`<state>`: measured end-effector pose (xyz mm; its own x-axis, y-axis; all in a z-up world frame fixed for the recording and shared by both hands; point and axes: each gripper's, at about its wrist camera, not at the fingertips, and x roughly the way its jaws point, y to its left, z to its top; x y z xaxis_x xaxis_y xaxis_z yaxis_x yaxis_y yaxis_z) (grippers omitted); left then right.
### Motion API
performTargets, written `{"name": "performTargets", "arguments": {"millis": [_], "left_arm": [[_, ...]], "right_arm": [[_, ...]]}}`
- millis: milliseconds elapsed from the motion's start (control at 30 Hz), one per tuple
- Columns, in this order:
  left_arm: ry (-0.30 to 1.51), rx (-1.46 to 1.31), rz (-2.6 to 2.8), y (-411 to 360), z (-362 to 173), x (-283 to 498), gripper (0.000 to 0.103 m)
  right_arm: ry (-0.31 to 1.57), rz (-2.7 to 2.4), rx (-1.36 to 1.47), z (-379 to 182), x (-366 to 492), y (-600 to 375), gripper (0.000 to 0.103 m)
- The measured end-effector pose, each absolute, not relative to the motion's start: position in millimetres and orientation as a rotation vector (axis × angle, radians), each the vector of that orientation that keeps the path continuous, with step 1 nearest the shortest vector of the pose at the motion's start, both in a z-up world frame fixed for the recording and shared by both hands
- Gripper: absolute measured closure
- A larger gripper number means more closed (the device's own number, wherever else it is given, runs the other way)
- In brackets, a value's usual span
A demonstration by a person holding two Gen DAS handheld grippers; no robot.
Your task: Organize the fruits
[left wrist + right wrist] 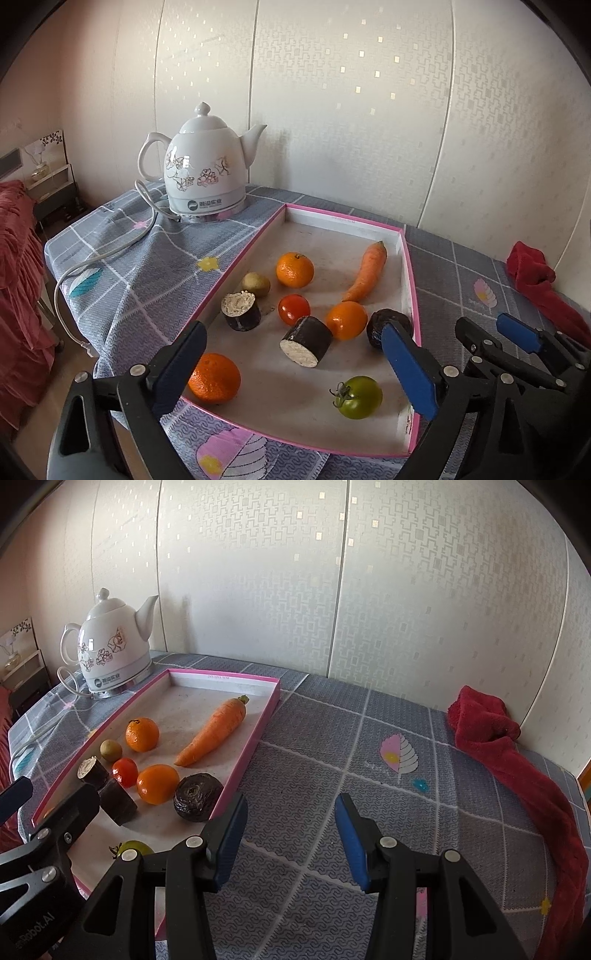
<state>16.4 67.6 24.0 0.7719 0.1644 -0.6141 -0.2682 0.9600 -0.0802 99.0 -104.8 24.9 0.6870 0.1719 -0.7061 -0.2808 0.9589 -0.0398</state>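
At the upper left a kettle [207,166] stands on the table [147,266], just beside a pink-rimmed tray [243,243] holding three oranges [294,269], a red tomato [294,308], a green tomato [358,397], a carrot [367,271] and dark cut pieces [306,341]. The left tool [295,369] stands wide apart over the tray's near end, gripping nothing. In the right wrist view, the right tool [291,843] is parted and empty over bare cloth at lower centre, with a red towel [517,760] at the right.

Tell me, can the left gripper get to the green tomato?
Probably yes. The left gripper is open wide over the tray, and the green tomato lies just below between its fingers with nothing covering it.
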Motion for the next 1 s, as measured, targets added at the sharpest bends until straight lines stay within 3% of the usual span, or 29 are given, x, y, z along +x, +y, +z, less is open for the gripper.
{"name": "performTargets", "arguments": {"millis": [467,1000], "left_arm": [[0.638,-0.168,0.250,70.0,25.5,15.9,0.001],[0.644,-0.172,0.261,71.1,24.9,17.0,0.000]], "right_arm": [[0.778,0.256,-0.155,23.3,99.3,-103.4,0.053],[0.777,0.254,-0.163,23.6,99.0,-102.9,0.053]]}}
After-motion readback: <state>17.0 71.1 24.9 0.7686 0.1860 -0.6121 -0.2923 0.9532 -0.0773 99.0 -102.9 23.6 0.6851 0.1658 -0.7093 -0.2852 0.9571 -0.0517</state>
